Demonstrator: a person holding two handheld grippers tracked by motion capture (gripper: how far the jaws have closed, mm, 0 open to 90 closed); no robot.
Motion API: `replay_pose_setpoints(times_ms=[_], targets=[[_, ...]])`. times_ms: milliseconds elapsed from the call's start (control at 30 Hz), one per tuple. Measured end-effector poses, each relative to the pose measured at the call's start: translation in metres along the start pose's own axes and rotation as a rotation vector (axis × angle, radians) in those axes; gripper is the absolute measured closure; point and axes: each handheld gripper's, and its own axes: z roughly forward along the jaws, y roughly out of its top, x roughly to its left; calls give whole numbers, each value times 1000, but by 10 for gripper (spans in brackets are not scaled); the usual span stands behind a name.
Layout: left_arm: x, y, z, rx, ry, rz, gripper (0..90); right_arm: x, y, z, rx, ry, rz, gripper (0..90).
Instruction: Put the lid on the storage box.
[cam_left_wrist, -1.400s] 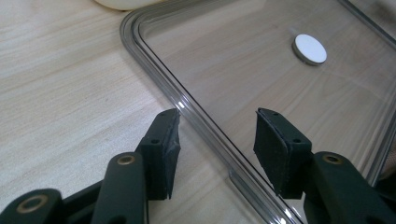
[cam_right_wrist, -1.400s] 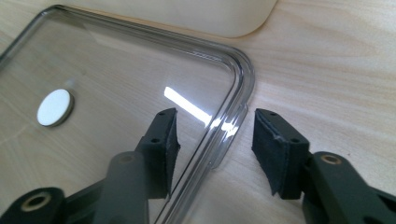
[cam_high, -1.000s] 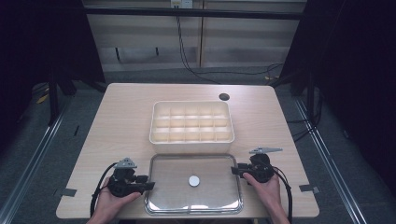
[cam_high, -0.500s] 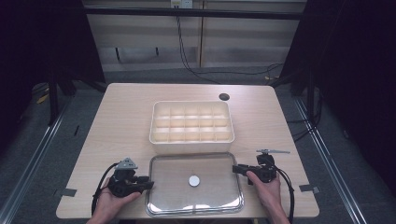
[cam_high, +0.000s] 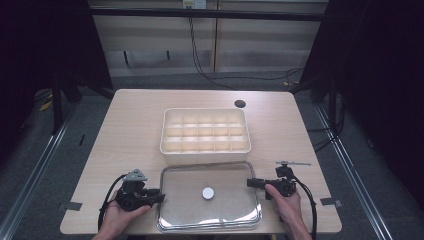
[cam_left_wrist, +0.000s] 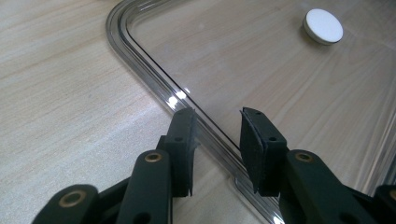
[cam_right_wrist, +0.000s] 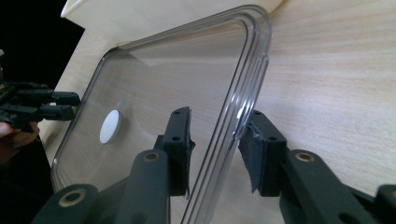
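— Lid (cam_high: 210, 210), clear plastic, lies flat on the surface (cam_high: 125, 130) at the near edge, in front of the compartment box (cam_high: 205, 131). How will it handle?

— Light, thin, slick, probably a bit flexible, I'd judge. Take it by the raised rim at both short ends. Left gripper (cam_left_wrist: 217, 135) straddles the rim, jaws apart; right gripper (cam_right_wrist: 215, 135) likewise, not yet clamped.
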Motion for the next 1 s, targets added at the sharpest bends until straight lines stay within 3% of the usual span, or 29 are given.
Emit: replay_pose_setpoints(times_ms=[500,567,700,833,1000], targets=[[3,-1,0,-12,-19,-20,660,4,-2,8,87,99,-45,544],[3,-1,0,-13,-15,-23,660,7,-1,9,77,88,-59,559],[5,-1,0,-16,-36,-38,635,4,2,4,35,155,-34,652],[9,0,0,-21,-60,-55,590,7,2,0,30,168,-58,668],[10,-1,-1,-28,-56,-63,517,9,3,-3,13,177,-79,681]])
